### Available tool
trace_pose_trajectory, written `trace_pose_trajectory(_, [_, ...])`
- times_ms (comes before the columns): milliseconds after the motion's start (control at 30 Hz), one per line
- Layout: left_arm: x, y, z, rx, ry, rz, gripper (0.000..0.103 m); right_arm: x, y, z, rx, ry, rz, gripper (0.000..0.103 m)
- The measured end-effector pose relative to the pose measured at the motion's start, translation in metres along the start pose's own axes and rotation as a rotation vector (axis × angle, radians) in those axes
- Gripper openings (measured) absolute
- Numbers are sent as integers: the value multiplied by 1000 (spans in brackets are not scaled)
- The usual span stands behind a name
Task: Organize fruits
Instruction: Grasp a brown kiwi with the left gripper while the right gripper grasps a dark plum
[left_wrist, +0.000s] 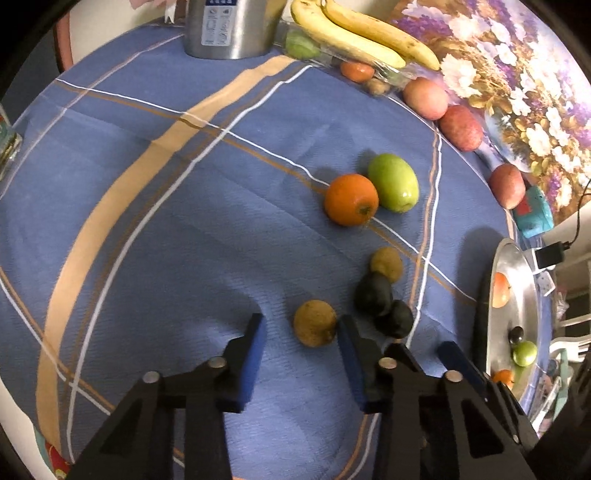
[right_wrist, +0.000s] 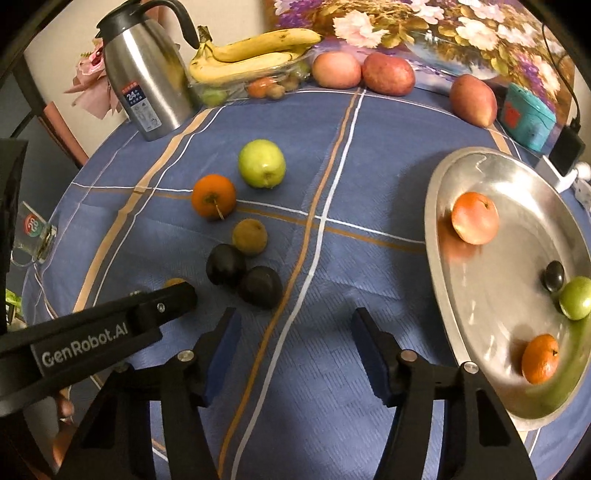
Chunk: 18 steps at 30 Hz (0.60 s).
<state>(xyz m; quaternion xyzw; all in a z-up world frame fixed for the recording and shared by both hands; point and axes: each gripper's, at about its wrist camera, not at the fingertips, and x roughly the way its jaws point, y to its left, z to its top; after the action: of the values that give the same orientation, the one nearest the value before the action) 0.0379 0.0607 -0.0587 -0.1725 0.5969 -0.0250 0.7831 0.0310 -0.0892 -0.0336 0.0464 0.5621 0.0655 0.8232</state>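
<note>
I'm easing the left tongs (left_wrist: 301, 334), spread, round a kiwi (left_wrist: 315, 323) at 6 o'clock; right tongs (right_wrist: 295, 332) spread, empty. Metal tray (right_wrist: 480, 162) at 3 o'clock w/ four fruits; approx. six loose on counter (right_wrist: 369, 258).

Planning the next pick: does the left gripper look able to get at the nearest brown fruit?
Probably yes. The left gripper is open, and the brown fruit lies just beyond its fingertips with nothing between; a dark fruit sits close beside.
</note>
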Motion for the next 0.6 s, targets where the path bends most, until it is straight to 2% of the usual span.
trace_pose_trajectory(133, [1, -3, 1, 0, 2, -30, 26, 2, 1, 1, -5, 0, -2, 59])
trace_pose_trajectory(433, [-10, 6, 6, -44, -52, -33, 26, 4, 3, 3, -10, -4, -1, 59])
trace_pose_trajectory(600, [-15, 10, 11, -66, -86, -37, 26, 8, 9, 6, -28, -8, 3, 52])
